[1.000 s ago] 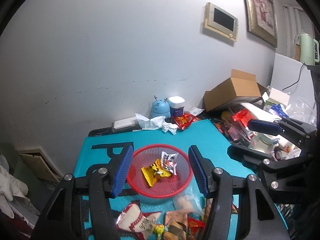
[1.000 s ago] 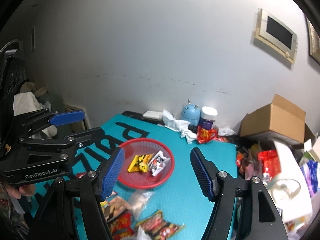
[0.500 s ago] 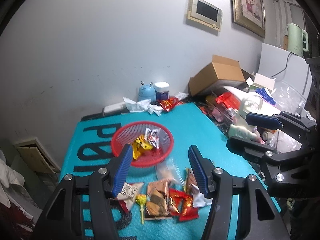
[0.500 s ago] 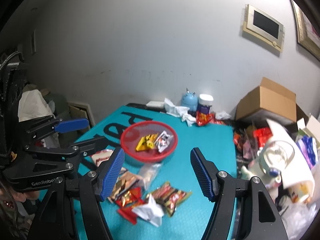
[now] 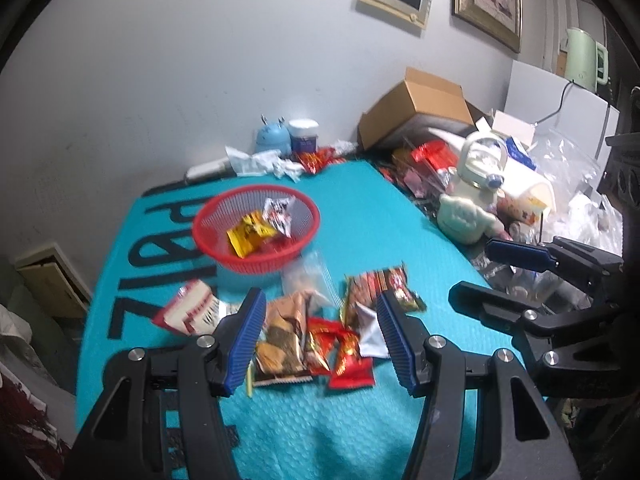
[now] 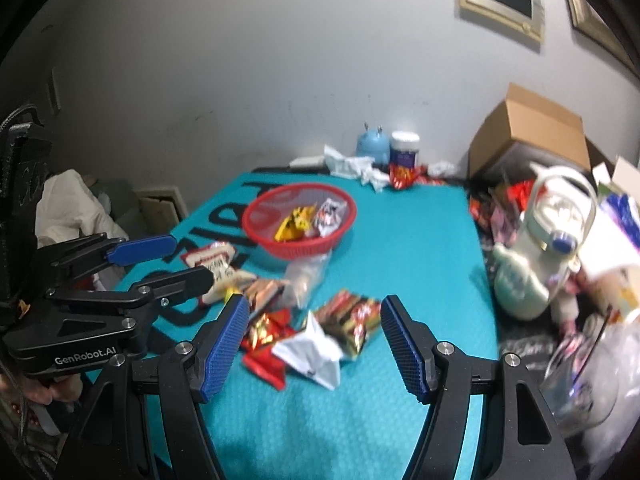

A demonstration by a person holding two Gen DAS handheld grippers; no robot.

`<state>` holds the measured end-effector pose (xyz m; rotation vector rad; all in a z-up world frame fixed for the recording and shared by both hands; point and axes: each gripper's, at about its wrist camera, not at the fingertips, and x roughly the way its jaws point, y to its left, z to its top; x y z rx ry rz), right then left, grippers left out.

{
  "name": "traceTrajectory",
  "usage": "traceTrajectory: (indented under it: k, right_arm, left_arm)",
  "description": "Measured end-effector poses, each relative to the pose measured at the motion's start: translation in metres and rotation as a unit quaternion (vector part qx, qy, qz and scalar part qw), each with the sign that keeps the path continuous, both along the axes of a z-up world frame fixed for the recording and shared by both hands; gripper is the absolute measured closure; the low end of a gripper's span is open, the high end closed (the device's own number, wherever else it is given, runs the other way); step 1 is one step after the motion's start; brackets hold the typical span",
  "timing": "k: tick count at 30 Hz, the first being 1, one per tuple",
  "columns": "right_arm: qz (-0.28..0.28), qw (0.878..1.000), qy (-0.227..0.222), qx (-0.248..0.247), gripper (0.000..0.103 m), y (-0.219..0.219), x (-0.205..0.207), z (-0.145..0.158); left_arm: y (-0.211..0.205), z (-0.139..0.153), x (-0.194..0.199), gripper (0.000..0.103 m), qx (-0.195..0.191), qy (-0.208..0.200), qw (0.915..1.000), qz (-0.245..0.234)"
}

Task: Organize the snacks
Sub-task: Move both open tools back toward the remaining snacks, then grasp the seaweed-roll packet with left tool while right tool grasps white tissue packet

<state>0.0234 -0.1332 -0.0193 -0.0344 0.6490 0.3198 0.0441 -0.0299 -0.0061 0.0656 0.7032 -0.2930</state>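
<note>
A red mesh basket [image 5: 200, 224] [image 6: 256, 220] sits on the teal mat and holds a yellow packet [image 5: 248, 234] and a white-and-red packet [image 5: 280, 212]. In front of it lies a loose pile of snacks: a brown packet [image 5: 280, 332], red packets [image 5: 344, 356] [image 6: 268, 332], a dark red-gold packet [image 6: 352, 316], a white wrapper [image 6: 312, 348], a clear bag [image 5: 308, 276] and a white-red packet [image 5: 188, 312]. My left gripper [image 5: 320, 298] [image 6: 192, 258] hovers open over the pile's left part. My right gripper [image 6: 315, 304] [image 5: 480, 276] hovers open over its right part. Neither holds anything.
The teal mat [image 5: 360, 220] ends at the wall. At its back stand a blue round gadget [image 5: 272, 140], a jar [image 5: 304, 136] and crumpled tissue [image 5: 256, 160]. Right of the mat crowd a cardboard box [image 5: 416, 108], a pale jug [image 5: 472, 208] and plastic bags.
Both grippers have drawn back and sunk, pointing further down. The snack pile has come into view between their fingers and the basket now lies beyond them. The jaws have kept their width.
</note>
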Motion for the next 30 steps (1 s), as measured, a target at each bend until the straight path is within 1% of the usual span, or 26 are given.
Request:
traceTrajectory:
  k: [6, 11, 17, 19, 23, 26, 30]
  right_arm:
    - [-0.006, 0.999, 0.041, 0.021, 0.034, -0.006, 0.001, -0.028]
    - [-0.005, 0.996, 0.077, 0.035, 0.034, -0.01, 0.008, -0.053]
    - [-0.005, 0.992, 0.116, 0.058, 0.034, -0.013, 0.024, -0.075]
    - [-0.001, 0.99, 0.127, 0.069, 0.034, -0.012, 0.032, -0.079]
    - [-0.001, 0.986, 0.143, 0.083, 0.024, -0.008, 0.048, -0.087]
    - [0.0, 0.983, 0.158, 0.097, 0.023, -0.006, 0.06, -0.093]
    - [-0.004, 0.975, 0.187, 0.12, 0.023, -0.006, 0.074, -0.103]
  left_arm:
    - [-0.001, -0.023, -0.003, 0.046, -0.005, 0.023, 0.9997, 0.004]
    - [-0.001, -0.041, 0.0, 0.046, -0.001, 0.041, 0.9991, 0.007]
    - [0.009, -0.061, 0.014, 0.046, -0.009, 0.069, 0.9974, 0.016]
    - [0.015, -0.066, 0.021, 0.046, -0.018, 0.077, 0.9966, 0.024]
    - [0.025, -0.072, 0.03, 0.046, -0.022, 0.082, 0.9957, 0.035]
    - [0.029, -0.075, 0.036, 0.046, -0.022, 0.086, 0.9953, 0.04]
    - [0.034, -0.08, 0.045, 0.046, -0.025, 0.091, 0.9946, 0.041]
